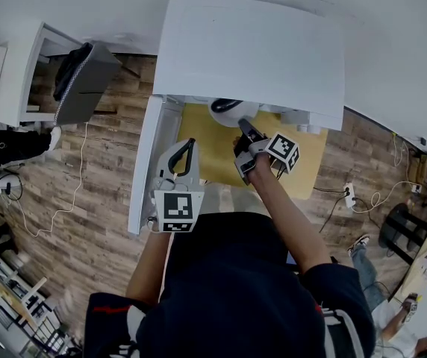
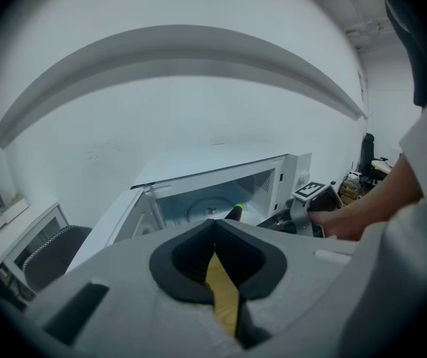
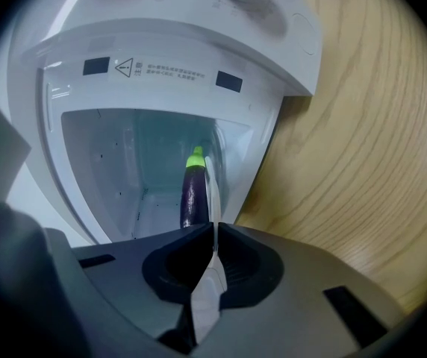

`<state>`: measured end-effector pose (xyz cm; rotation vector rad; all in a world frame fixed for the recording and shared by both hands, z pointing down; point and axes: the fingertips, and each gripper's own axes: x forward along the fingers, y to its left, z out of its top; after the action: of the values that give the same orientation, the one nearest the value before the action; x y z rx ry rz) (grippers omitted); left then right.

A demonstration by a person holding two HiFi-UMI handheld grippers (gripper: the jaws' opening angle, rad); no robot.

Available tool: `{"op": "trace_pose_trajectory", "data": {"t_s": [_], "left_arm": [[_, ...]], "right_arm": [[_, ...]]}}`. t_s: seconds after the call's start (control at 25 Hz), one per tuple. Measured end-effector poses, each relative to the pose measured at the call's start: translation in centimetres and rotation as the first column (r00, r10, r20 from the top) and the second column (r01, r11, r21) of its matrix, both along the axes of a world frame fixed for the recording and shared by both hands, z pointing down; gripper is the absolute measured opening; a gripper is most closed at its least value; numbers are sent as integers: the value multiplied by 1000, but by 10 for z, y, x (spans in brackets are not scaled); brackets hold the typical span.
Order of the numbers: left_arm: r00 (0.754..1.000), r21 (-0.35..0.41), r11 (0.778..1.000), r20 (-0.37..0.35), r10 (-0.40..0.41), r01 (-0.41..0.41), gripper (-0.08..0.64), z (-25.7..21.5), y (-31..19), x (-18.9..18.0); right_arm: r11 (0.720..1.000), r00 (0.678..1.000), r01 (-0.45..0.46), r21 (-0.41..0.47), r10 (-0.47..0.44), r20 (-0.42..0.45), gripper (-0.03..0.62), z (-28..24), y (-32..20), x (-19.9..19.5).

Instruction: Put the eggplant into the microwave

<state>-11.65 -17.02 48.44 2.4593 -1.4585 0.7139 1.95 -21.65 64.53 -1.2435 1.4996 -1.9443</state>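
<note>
The white microwave [image 1: 251,51] stands on a yellow table [image 1: 310,162], its door [image 1: 145,162] swung open to the left. A purple eggplant [image 3: 193,192] with a green tip points into the cavity [image 3: 131,162]. My right gripper [image 3: 213,226] is shut on its near end, right at the opening [image 1: 245,131]. From the left gripper view the eggplant [image 2: 234,213] shows at the mouth of the microwave [image 2: 221,185], with the right gripper [image 2: 284,218] beside it. My left gripper [image 1: 190,143] hangs by the open door, shut [image 2: 213,222] with nothing in it.
A wooden tabletop [image 3: 363,148] runs to the right of the microwave. On the plank floor to the left stand a chair with a dark garment [image 1: 83,80] and a white cabinet [image 1: 12,80]. Cables [image 1: 72,192] trail on the floor. Another person's shoe [image 1: 359,243] is at the right.
</note>
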Motion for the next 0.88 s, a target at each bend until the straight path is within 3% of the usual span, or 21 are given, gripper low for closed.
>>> {"op": "trace_pose_trajectory", "data": {"t_s": [0.88], "left_arm": [[1000, -12, 1000, 2, -19, 19, 14, 5, 0, -8]], "right_arm": [[997, 997, -73, -19, 73, -4, 23, 12, -20, -6]]}}
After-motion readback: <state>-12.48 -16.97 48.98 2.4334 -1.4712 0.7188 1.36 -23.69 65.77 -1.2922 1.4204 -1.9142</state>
